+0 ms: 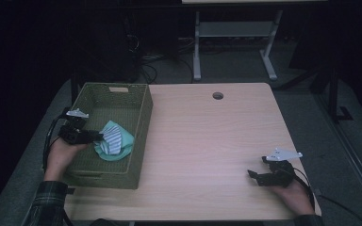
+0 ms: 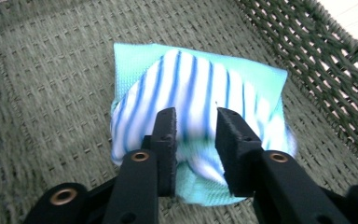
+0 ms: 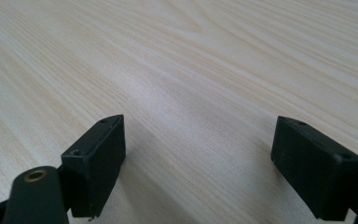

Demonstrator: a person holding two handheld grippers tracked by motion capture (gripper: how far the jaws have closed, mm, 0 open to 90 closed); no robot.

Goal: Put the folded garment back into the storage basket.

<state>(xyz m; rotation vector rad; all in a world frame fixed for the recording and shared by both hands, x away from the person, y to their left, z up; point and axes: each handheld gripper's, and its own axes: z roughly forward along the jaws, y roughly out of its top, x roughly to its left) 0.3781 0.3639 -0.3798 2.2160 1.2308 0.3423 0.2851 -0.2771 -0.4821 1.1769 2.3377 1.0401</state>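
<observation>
Soft, light and floppy by the look, the striped cloth on a teal cloth inside the woven basket, best pinched at a raised fold; left gripper part-open around it, grip uncertain; right gripper released above the table.

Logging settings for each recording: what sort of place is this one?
Probably an indoor lab or workshop, dimly lit: a bare wooden table with a cable hole, loose cables on the floor behind, and a metal-framed bench beyond.
</observation>
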